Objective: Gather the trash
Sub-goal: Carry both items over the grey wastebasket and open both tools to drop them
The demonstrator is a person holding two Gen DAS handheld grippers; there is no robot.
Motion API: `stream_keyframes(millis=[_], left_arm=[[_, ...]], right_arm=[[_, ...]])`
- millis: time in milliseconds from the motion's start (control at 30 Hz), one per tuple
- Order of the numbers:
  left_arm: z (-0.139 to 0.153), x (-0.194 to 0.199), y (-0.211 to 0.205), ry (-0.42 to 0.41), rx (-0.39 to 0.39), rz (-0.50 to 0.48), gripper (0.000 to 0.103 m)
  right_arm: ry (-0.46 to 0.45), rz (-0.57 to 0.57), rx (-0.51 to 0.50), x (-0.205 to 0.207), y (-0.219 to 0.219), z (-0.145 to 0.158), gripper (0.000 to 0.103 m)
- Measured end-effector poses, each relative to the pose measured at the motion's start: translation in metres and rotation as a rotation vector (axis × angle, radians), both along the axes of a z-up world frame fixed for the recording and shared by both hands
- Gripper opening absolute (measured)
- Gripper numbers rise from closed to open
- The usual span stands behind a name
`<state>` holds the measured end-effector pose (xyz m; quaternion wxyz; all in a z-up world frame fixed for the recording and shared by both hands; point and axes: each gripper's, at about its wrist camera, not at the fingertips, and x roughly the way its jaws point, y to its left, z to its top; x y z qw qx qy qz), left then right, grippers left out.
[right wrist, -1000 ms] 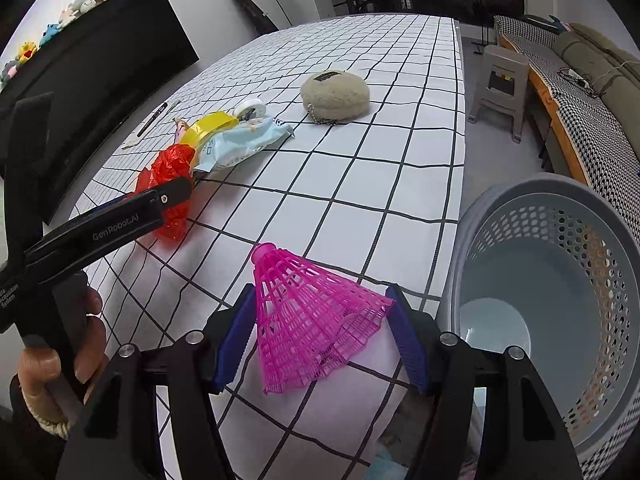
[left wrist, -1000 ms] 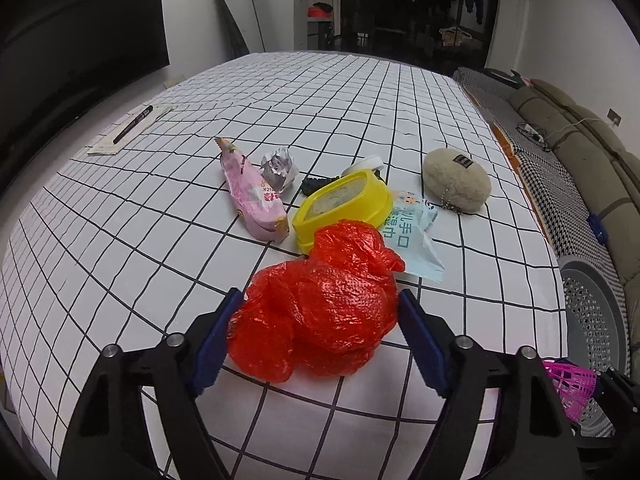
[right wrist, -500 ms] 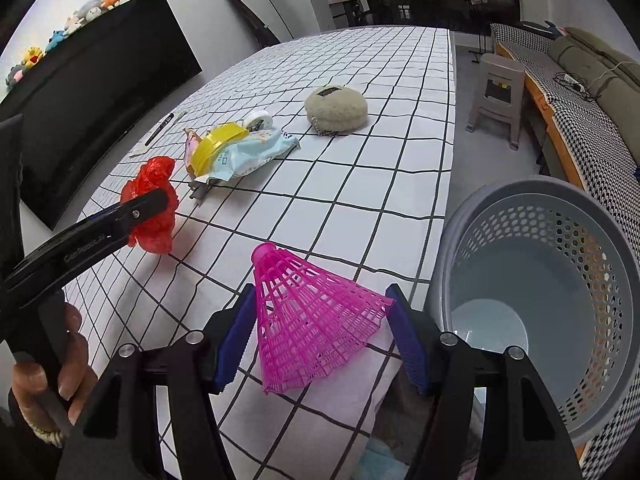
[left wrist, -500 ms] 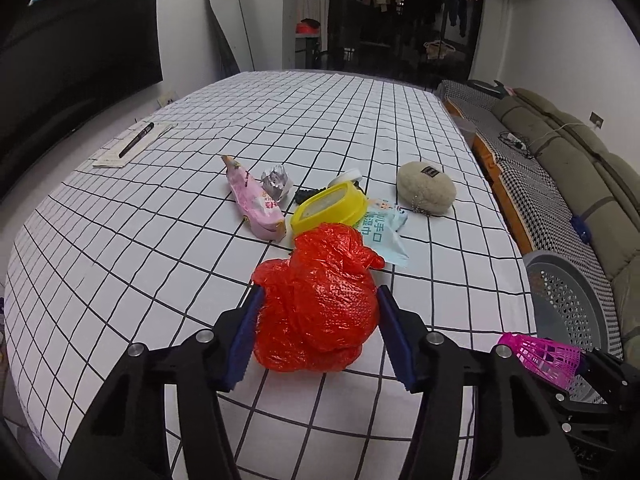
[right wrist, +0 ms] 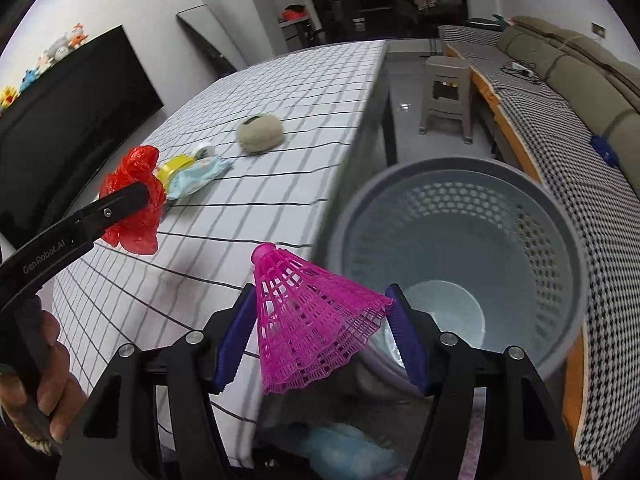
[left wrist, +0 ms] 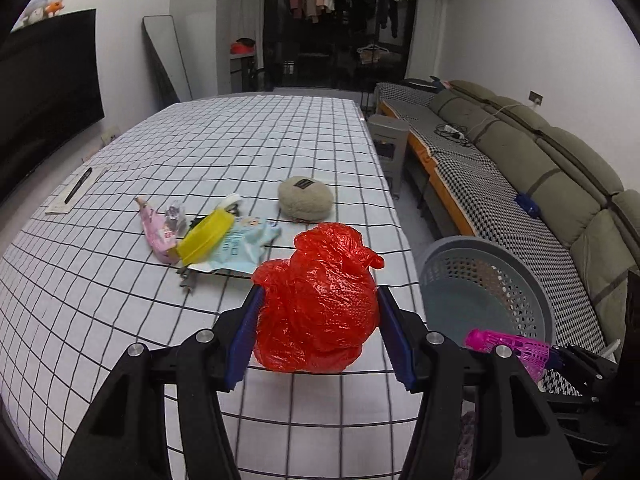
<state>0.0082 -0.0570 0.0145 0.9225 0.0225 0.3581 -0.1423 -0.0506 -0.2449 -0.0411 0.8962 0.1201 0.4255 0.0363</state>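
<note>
Trash basket [right wrist: 460, 240] sits beside checkered table [right wrist: 280, 128], unobstructed.

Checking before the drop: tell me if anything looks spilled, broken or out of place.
Nothing stands out. The red bag and pink shuttlecock are held firmly, the basket stands upright, and the leftover wrappers lie on the table.

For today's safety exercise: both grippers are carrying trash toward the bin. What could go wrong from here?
1. The pink shuttlecock is above the gray bin's near rim, not its middle; released now, it might bounce out.
2. The red plastic bag is crumpled and slippery, above the checked table; it could slip free before reaching the bin.
</note>
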Motion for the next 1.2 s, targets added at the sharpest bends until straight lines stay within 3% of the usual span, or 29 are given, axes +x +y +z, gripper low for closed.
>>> stream_keyframes(millis=[567, 933, 1200], left_arm=[[-0.014, -0.011, -0.119, 0.03, 0.055, -0.202, 0.055], [-0.028, -0.002, -0.158, 0.063, 0.109, -0.246, 0.055], [-0.034, 0.009, -0.165, 0.086, 0.113, -0.241, 0.055]], right_arm=[[0.005, -0.202, 0.014, -0.037, -0.109, -0.013, 0.063], [0.026, -0.236, 0.026, -0.032, -0.14, -0.021, 0.063], [0.042, -0.227, 0.033, -0.019, -0.15, -0.024, 0.063]])
